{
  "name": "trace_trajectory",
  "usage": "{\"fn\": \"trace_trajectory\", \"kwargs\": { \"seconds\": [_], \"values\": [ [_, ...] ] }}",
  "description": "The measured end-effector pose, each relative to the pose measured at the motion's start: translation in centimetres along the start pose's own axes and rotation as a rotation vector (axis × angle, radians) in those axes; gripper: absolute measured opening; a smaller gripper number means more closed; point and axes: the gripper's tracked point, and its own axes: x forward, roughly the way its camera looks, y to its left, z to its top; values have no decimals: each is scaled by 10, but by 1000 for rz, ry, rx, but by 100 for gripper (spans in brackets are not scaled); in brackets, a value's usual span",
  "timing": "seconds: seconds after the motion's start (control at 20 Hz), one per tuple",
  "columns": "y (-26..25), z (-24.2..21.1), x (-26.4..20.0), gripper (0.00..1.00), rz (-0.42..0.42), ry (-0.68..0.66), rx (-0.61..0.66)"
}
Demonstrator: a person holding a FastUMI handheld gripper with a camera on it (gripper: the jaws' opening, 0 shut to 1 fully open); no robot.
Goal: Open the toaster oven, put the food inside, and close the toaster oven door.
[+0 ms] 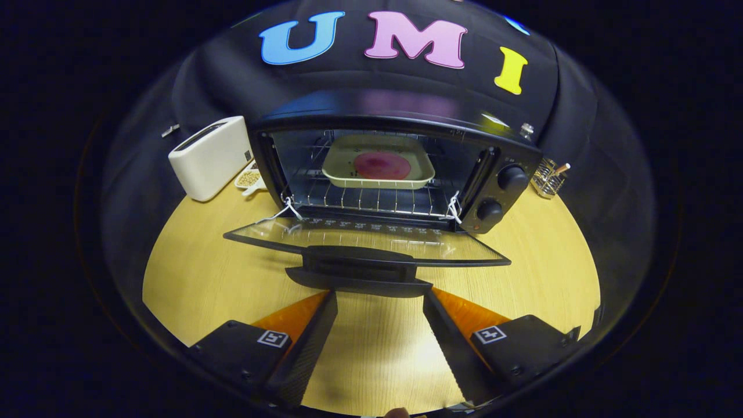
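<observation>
Brightness: the wooden surface [191,273] is evenly and brightly lit; the cloth wall beyond is left dark.
Glare: a pale sheen is seen on the surface between the fingers [313,331], and reflections on the toaster oven [395,125] top.
Shadows: soft, cast under the open door [365,241].
Distortion: straight lines are bowed by the fisheye.
Focus: slight softness is noted beyond the oven.

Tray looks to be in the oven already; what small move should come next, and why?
Probably nudge the open tongs forward under the door handle to lift it. The tray of food sits on the rack inside the toaster oven, the door lies flat open, and the tongs hold nothing.
</observation>
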Motion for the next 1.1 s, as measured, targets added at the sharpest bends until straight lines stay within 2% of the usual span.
{"fn": "trace_trajectory", "kwargs": {
  "seconds": [0.35,0.75,1.1],
  "values": [
    [-2,37,-13,98,16,-102,32],
    [-17,101,-29,100,-24,-236,27],
    [-41,126,-76,99,-33,-357,80]
  ]
}}
